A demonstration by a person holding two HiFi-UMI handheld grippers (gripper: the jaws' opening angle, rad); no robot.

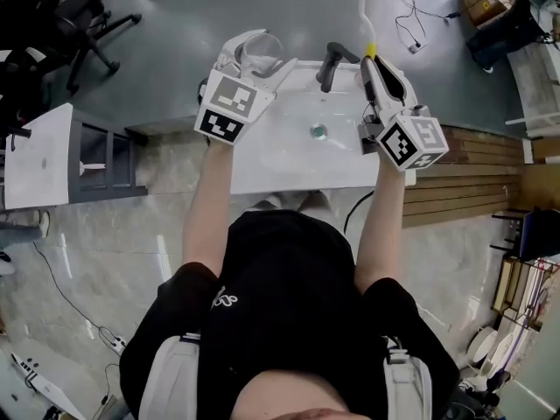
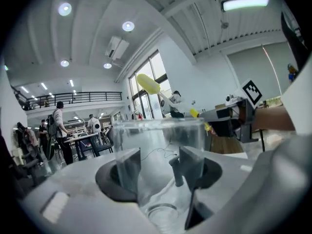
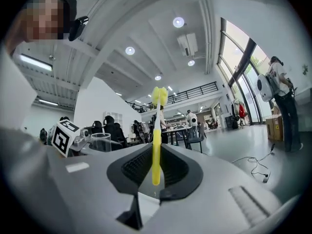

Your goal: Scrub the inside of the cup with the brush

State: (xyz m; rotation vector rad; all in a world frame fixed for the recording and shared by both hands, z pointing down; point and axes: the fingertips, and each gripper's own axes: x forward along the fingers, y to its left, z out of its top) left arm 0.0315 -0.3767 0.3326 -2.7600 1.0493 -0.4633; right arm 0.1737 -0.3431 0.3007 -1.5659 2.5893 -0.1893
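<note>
A clear plastic cup [image 1: 260, 53] is held over the far left corner of the white sink [image 1: 289, 169], with my left gripper [image 1: 256, 59] shut on it. In the left gripper view the cup [image 2: 161, 140] stands between both pads of that gripper [image 2: 161, 167], mouth pointing away. My right gripper [image 1: 374, 66] is shut on a brush [image 1: 370, 49] with a yellow handle and a pale stem reaching away over the floor. In the right gripper view the brush [image 3: 156, 150] stands upright in the closed jaws [image 3: 156, 168]. The brush's yellow head [image 2: 147, 84] is apart from the cup.
A dark faucet [image 1: 331, 64] rises at the sink's far edge, and the drain [image 1: 318, 131] lies mid-basin. Office chairs [image 1: 83, 16] and a white table [image 1: 35, 160] are at the left, wooden slats [image 1: 472, 178] at the right. Several people [image 2: 58, 130] stand far off.
</note>
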